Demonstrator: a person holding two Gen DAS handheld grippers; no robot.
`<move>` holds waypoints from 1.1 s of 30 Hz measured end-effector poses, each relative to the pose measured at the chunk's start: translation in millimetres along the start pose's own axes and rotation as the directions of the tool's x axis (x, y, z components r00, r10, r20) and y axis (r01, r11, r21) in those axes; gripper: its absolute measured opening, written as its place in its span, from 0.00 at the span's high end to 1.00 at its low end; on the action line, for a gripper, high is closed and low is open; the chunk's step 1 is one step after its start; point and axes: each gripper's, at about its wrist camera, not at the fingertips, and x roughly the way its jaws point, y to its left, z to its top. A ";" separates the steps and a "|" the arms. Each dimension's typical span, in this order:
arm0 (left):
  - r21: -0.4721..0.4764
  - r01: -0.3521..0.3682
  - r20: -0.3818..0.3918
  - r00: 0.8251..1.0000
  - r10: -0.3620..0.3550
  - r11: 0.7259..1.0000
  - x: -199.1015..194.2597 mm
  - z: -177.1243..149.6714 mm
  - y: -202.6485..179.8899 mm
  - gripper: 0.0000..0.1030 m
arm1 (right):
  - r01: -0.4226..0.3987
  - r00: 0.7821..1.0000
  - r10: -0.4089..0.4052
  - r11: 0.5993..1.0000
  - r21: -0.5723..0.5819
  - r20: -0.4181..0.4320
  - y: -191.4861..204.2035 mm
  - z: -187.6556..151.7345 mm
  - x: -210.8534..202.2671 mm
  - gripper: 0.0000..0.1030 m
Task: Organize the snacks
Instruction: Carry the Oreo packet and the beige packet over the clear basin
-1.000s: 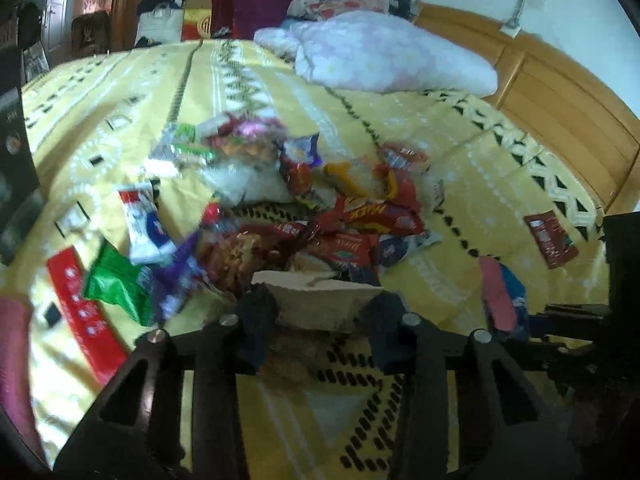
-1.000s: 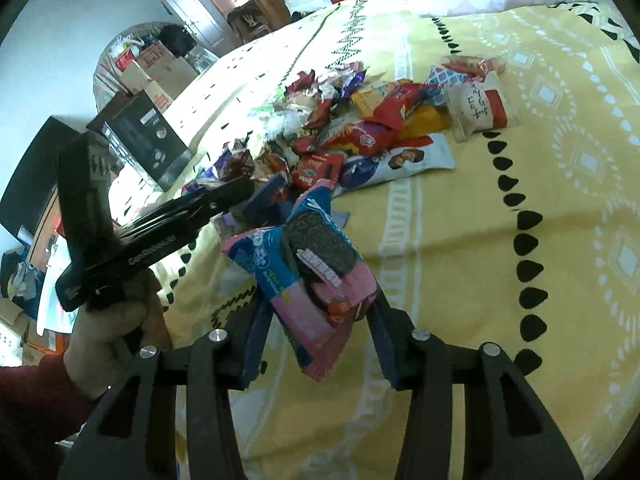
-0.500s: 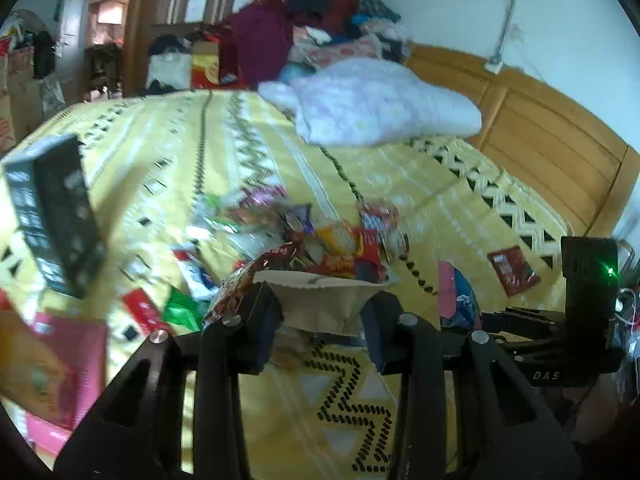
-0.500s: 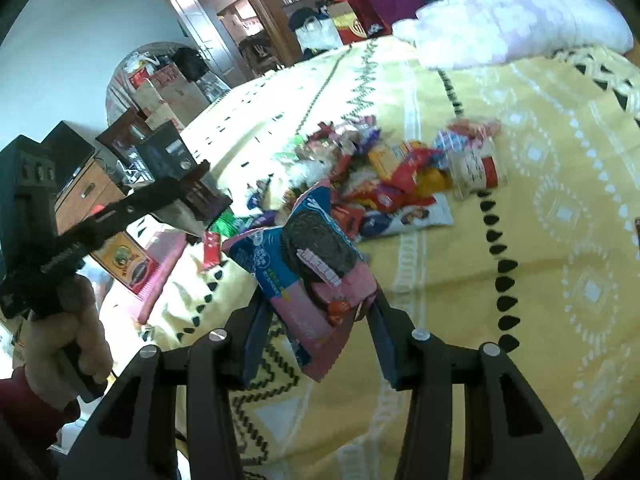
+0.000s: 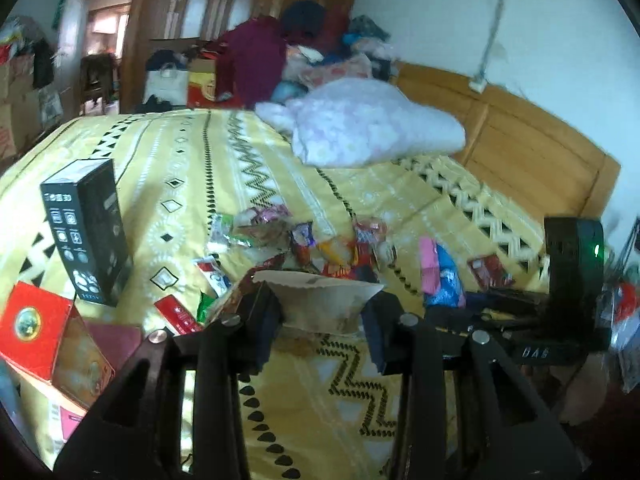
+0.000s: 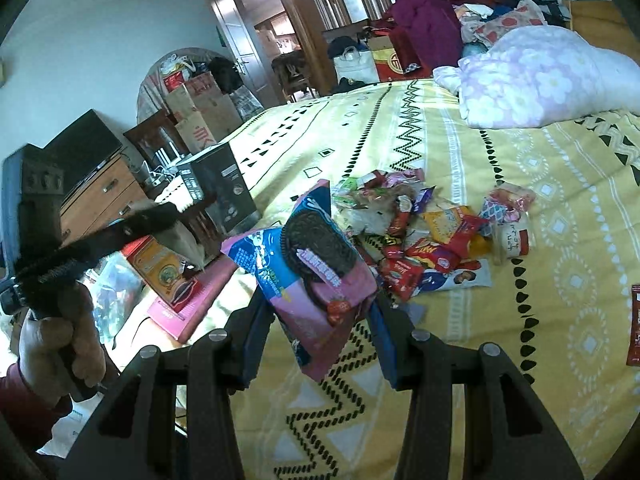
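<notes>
where snacks (image 6: 424,236) litter yellow bedspread (image 6: 560,208), cluttered bedroom, wooden headboard (image 5: 520,136)

Hiding the lower part of the pale snack bag (image 5: 320,300) behind the left gripper (image 5: 322,316); cutting off the red packet (image 6: 634,324) at the frame edge right of the right gripper (image 6: 320,328); blurring wrapper print in the snack pile (image 5: 304,240) beyond reading

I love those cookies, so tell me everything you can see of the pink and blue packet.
The cookie packet is a soft, glossy plastic wrapper, blue at its upper left and pink lower down, printed with a dark sandwich cookie and a strawberry. It is sealed, tilted, and held above the yellow bedspread, pinched between the right gripper's fingers.
</notes>
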 end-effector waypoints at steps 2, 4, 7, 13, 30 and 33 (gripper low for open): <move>-0.021 0.017 -0.014 1.000 -0.017 1.000 -0.2 -4.1 2.6 0.63 | -0.005 1.000 0.005 1.000 0.011 -0.007 -0.6 -3.2 1.4 0.51; -0.009 0.036 -0.010 0.999 -0.036 0.999 -3.6 -6.4 0.2 0.60 | -0.008 1.000 0.008 1.000 0.015 -0.008 -0.4 -5.4 0.4 0.51; 0.027 0.009 -0.190 0.982 -0.004 1.000 33.0 -22.7 1.6 0.61 | -0.007 1.000 0.007 1.000 0.019 -0.009 -1.8 -7.2 -0.4 0.51; -0.054 0.010 -0.123 0.992 -0.017 0.998 19.7 -43.4 12.8 0.61 | -0.009 1.000 0.009 1.000 0.025 -0.006 -7.0 -9.0 -1.7 0.51; -0.071 -0.329 0.157 0.929 0.336 0.942 -108.7 18.5 55.7 0.62 | -0.109 0.992 0.116 0.988 -0.113 0.054 73.0 46.1 -1.6 0.51; -0.123 -0.438 0.147 0.880 0.453 0.891 -131.1 16.3 87.8 0.62 | -0.158 0.984 0.169 0.973 -0.167 0.055 111.9 62.6 5.4 0.51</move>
